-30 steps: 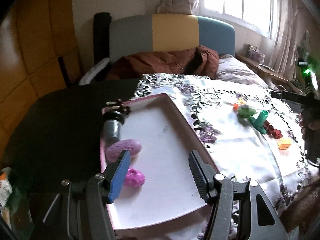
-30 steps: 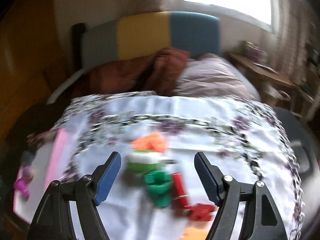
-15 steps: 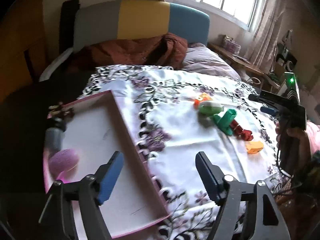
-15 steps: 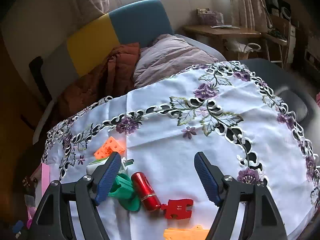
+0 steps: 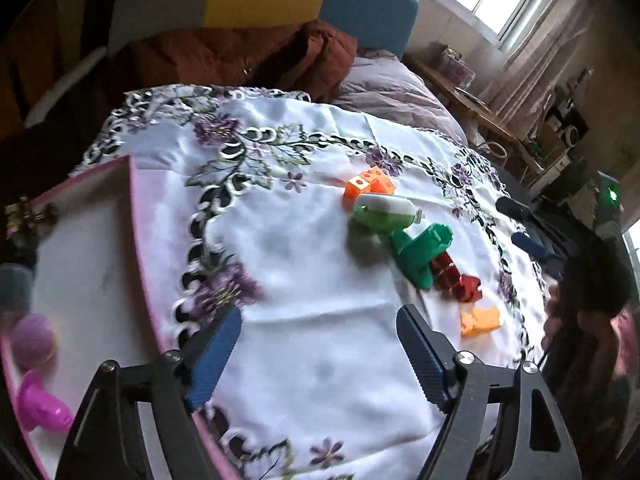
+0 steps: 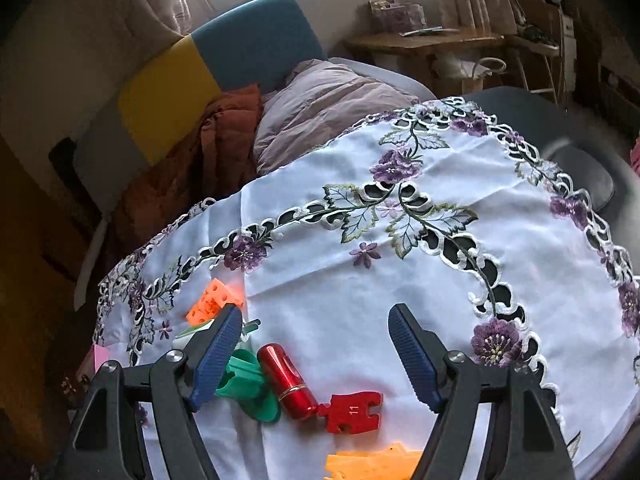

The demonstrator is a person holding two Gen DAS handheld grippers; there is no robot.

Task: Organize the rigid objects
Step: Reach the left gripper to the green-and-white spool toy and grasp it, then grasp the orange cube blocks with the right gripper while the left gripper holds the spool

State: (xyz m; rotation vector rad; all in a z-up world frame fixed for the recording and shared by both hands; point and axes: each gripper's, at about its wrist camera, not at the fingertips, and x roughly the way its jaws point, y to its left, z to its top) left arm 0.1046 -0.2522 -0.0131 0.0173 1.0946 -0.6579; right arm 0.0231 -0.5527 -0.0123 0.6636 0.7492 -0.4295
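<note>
Left wrist view: the left tool (image 5: 320, 354), jaws opening with nothing between them, hangs over white embroidered cloth on the table (image 5: 304, 240). Toy pieces cluster ahead right; the pink tray (image 5: 138, 240) lies left.

Right wrist view: the right tool (image 6: 316, 354), jaws apart and empty, hovers above the red cylinder (image 6: 286, 380), touching the green piece (image 6: 246, 382). Closing here risks knocking neighbours or snagging cloth.
</note>
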